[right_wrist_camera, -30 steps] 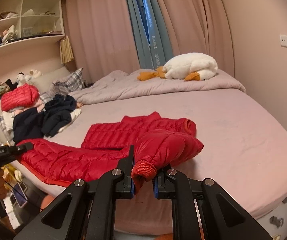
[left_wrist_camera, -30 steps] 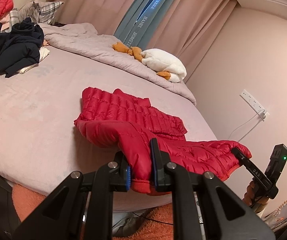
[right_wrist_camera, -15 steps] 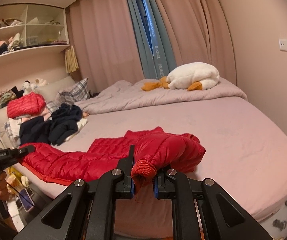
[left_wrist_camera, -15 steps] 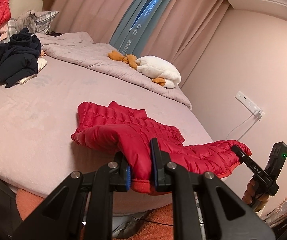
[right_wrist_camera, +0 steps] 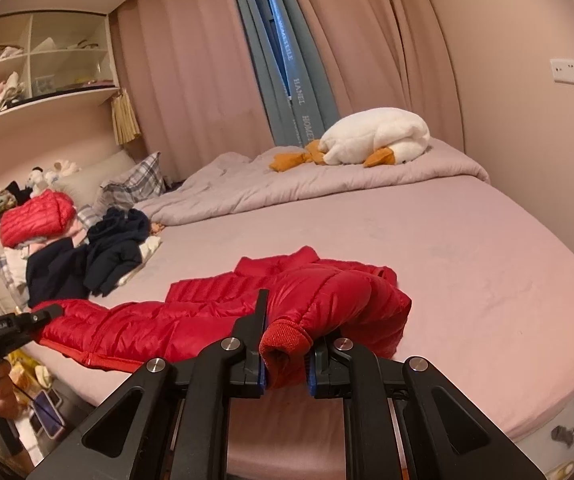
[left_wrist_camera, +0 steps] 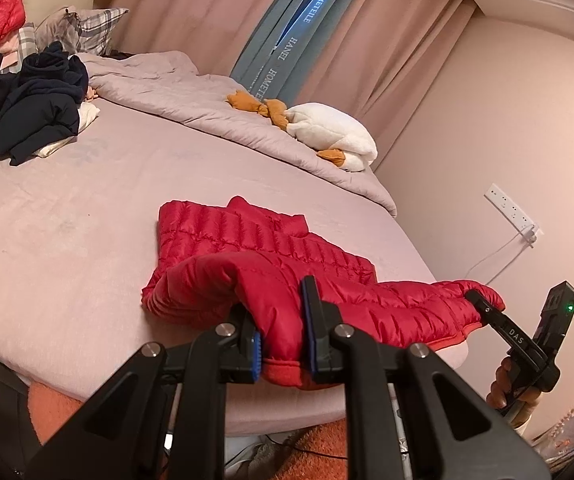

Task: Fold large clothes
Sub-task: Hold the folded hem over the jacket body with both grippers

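Note:
A red quilted puffer jacket (left_wrist_camera: 255, 240) lies on the pink bed near its front edge; it also shows in the right wrist view (right_wrist_camera: 215, 304). My left gripper (left_wrist_camera: 283, 344) is shut on one sleeve cuff. My right gripper (right_wrist_camera: 285, 356) is shut on the other sleeve's ribbed cuff (right_wrist_camera: 287, 340). Each gripper shows in the other's view, the right one (left_wrist_camera: 483, 308) and the left one (right_wrist_camera: 43, 314), both at the jacket's ends over the bed edge.
A pile of dark clothes (left_wrist_camera: 27, 112) lies at the left on the bed (left_wrist_camera: 67, 220). A grey duvet (left_wrist_camera: 191, 96) and a white goose plush (left_wrist_camera: 331, 132) lie at the far side. A wall with a socket (left_wrist_camera: 511, 212) is on the right. Shelves (right_wrist_camera: 35, 76) stand behind.
Both grippers have drawn back and lifted slightly with the sleeves; the jacket now sits a little farther from the cameras. Both grips are unchanged.

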Demonstrator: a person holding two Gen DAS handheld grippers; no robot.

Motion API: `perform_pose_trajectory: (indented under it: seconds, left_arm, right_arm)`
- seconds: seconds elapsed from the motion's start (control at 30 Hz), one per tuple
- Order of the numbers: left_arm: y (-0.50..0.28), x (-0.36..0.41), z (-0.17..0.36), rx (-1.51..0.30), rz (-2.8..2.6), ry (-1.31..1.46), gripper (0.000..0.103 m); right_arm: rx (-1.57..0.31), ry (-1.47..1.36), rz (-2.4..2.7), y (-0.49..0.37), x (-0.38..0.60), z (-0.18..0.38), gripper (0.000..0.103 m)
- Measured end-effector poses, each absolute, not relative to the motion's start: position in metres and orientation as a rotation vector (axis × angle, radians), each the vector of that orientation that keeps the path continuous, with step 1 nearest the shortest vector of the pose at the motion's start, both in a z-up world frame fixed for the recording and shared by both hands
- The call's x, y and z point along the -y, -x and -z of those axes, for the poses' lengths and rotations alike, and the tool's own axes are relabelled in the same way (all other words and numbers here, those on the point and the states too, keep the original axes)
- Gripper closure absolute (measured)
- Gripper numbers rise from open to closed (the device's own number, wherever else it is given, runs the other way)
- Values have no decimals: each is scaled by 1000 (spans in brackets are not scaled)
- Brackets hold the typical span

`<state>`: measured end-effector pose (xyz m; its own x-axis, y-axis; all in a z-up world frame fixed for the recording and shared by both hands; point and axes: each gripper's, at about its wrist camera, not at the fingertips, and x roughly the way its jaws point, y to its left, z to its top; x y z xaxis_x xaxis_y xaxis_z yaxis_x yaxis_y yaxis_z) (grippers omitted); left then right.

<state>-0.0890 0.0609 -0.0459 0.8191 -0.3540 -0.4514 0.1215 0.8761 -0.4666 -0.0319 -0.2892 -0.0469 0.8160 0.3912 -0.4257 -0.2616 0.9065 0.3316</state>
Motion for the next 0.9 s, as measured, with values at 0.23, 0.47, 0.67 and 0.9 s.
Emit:
perform_pose_trajectory:
  seconds: [0.23, 0.47, 0.67, 0.9]
  left_arm:
    - [69, -60, 42, -572, 244, 442, 87]
    - [40, -60, 38, -619, 223, 429, 87]
    - [20, -62, 47, -668, 203, 403, 87]
    - [-1, -64, 49, -687, 206, 401, 87]
  right_arm:
    - [-559, -287, -327, 11, 290, 46, 89]
    - [-634, -272, -260, -14, 278, 41, 89]
    - [-664, -233, -221, -27, 268, 42, 89]
    - [-688, -237, -190, -43, 266, 47, 89]
